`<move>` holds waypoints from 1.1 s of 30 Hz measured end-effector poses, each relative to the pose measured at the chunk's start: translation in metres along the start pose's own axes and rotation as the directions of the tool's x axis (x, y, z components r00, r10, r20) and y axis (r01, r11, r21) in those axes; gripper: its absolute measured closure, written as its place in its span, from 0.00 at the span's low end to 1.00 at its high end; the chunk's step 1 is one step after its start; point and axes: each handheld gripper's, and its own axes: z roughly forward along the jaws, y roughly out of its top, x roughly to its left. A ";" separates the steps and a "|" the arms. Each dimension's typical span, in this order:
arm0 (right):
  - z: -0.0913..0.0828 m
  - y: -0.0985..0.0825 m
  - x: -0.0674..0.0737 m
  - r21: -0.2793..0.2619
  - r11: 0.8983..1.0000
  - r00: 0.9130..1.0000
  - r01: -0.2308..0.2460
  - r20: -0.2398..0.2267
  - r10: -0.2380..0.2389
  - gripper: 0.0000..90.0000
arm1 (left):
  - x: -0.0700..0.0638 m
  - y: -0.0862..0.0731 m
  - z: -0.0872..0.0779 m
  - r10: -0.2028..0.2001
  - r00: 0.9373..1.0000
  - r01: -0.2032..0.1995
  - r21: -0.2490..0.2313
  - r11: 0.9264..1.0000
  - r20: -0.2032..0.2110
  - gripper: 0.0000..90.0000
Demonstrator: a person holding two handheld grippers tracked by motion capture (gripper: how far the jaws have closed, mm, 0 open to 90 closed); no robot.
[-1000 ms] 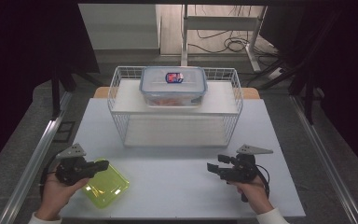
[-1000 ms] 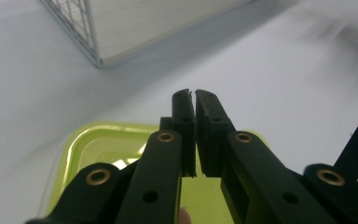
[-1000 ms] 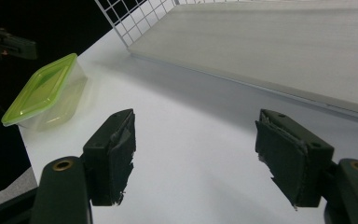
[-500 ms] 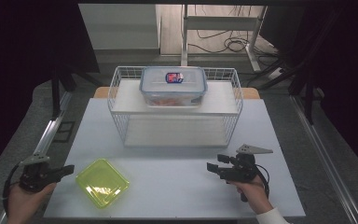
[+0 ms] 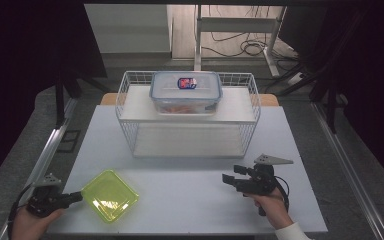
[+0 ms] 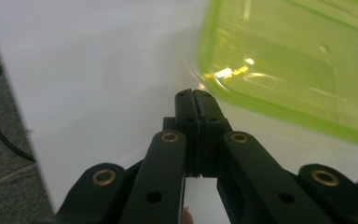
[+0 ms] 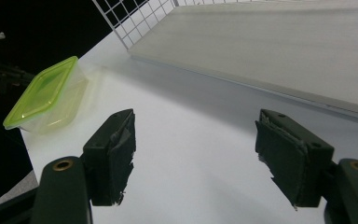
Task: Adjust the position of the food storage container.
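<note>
Two grippers are in play, neither holding anything. Your left gripper (image 5: 75,198) sits at the near left table (image 5: 190,200) edge with its fingers (image 6: 196,105) pressed fully together, tips just beside the rim of the green-lidded container (image 5: 110,194), apart from it or barely touching, can't tell. That container rests on the table near the left front corner, well clear of the wire rack (image 5: 187,117) and the blue-lidded box (image 5: 185,92) on the rack's upper shelf. Your right gripper (image 5: 226,179) hovers at the near right, fingers (image 7: 112,156) spread wide, empty. Looks like the approach or nudge step on the green container. Next move likely calls for opening the left fingers to span the rim, or a careful push so it doesn't skid.
</note>
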 end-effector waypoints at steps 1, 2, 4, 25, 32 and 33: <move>0.000 0.000 0.000 0.001 1.000 1.000 -0.002 -0.001 0.002 0.32 | -0.002 0.001 0.003 0.003 1.000 -0.003 0.003 1.000 0.024 1.00; 0.000 0.000 0.000 0.001 1.000 1.000 -0.002 -0.001 0.002 0.32 | -0.002 0.001 0.003 0.003 1.000 -0.003 0.003 1.000 0.024 1.00; 0.001 0.000 0.000 0.003 1.000 1.000 -0.002 -0.001 0.002 0.32 | -0.003 0.002 0.006 0.004 0.999 -0.004 0.003 1.000 0.043 1.00; 0.000 0.001 -0.002 0.001 1.000 1.000 -0.006 0.003 0.006 0.32 | -0.028 0.022 0.032 0.058 0.984 -0.064 0.027 0.998 0.171 1.00; 0.002 0.001 -0.002 0.007 1.000 1.000 -0.006 0.003 0.006 0.32 | -0.037 0.024 0.038 0.082 0.979 -0.091 0.037 0.995 0.185 1.00; 0.002 0.001 -0.002 0.007 1.000 1.000 -0.007 0.003 0.007 0.32 | -0.039 0.025 0.039 0.089 0.978 -0.098 0.040 0.994 0.189 1.00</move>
